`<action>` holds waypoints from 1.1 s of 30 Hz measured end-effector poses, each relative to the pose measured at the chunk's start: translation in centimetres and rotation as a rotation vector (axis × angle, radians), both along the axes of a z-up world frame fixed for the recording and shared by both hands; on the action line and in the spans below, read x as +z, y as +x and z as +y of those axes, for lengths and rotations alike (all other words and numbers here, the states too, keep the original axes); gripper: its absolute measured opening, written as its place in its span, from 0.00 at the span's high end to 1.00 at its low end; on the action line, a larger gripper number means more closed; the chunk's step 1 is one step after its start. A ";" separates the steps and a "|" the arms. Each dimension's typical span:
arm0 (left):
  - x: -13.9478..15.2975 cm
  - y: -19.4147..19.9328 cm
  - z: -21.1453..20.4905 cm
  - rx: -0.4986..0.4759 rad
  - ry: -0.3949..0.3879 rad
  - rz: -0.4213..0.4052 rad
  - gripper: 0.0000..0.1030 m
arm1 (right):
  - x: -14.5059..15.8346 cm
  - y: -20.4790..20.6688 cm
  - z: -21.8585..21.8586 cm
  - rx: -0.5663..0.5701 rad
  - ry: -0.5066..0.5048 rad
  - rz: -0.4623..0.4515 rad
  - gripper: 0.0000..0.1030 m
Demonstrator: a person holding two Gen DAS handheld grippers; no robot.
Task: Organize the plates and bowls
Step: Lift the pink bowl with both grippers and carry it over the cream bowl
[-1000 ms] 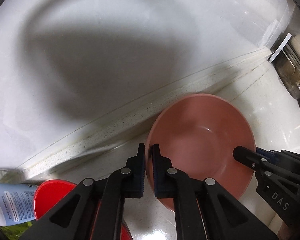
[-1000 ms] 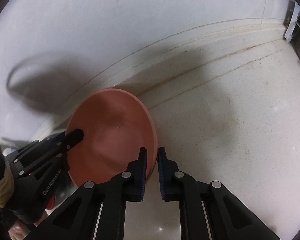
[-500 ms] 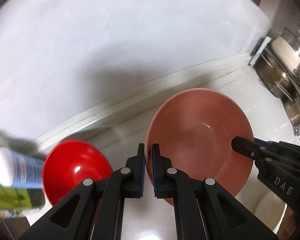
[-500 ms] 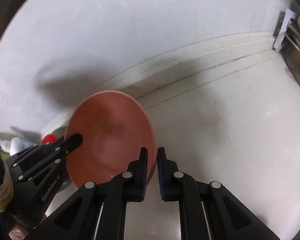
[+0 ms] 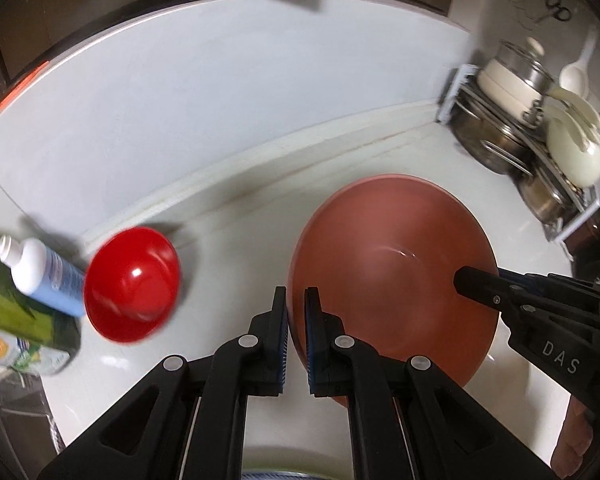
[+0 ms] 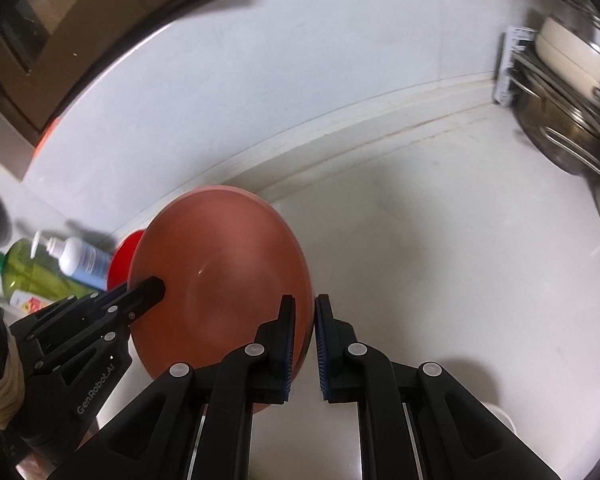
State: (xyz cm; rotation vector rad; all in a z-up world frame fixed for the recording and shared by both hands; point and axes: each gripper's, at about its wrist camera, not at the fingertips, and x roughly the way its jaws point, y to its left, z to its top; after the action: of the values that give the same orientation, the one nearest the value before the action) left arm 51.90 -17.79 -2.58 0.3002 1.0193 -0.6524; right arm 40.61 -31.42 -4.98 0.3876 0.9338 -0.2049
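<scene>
A large pink bowl (image 5: 392, 264) (image 6: 220, 280) hangs above the white counter, held between both grippers. My left gripper (image 5: 296, 300) is shut on its left rim, one finger inside the bowl and one outside. My right gripper (image 6: 305, 308) is shut on the opposite rim in the same way. Each gripper also shows in the other's view: the right gripper (image 5: 474, 282) at the bowl's right edge, the left gripper (image 6: 150, 290) at its left edge. A small red bowl (image 5: 132, 284) (image 6: 122, 254) sits on the counter to the left, partly hidden behind the pink bowl in the right wrist view.
A white and blue pump bottle (image 5: 44, 276) (image 6: 80, 260) and a green bottle (image 5: 16, 320) (image 6: 24, 272) stand left of the red bowl. A dish rack (image 5: 540, 140) (image 6: 560, 100) with steel pots and white dishes fills the right corner. A white backsplash wall (image 5: 220, 100) runs behind.
Both grippers have risen and drawn back from the wall with the pink bowl still held. The red bowl, the bottles and more of the dish rack have come into view.
</scene>
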 end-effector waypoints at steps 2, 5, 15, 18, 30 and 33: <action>0.4 -1.8 -0.4 -0.006 -0.015 -0.002 0.92 | 0.9 -2.2 -0.8 -0.003 -0.008 -0.003 0.89; 0.7 -3.9 -1.1 -0.016 -0.039 -0.010 0.92 | 1.0 -4.1 -1.1 -0.010 -0.019 -0.009 0.89; 0.7 -9.8 -3.3 -0.090 -0.078 0.014 0.92 | 0.4 -11.3 -3.4 -0.057 -0.030 -0.016 0.89; 0.4 -11.0 -4.2 -0.108 -0.084 0.031 0.91 | 0.3 -13.2 -4.3 -0.080 -0.044 -0.018 0.89; -2.2 -14.3 -7.0 -0.139 -0.058 0.098 0.90 | -1.6 -17.4 -7.4 -0.132 -0.036 0.018 0.89; -2.9 -14.8 -7.4 -0.138 -0.044 0.108 0.90 | -2.2 -17.9 -8.1 -0.137 -0.027 0.033 0.89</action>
State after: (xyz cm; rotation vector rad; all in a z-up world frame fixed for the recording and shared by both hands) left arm 37.10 -25.22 -5.46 0.3013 1.0926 -0.8213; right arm 22.73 -39.50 -7.22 0.4243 0.9363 -0.3496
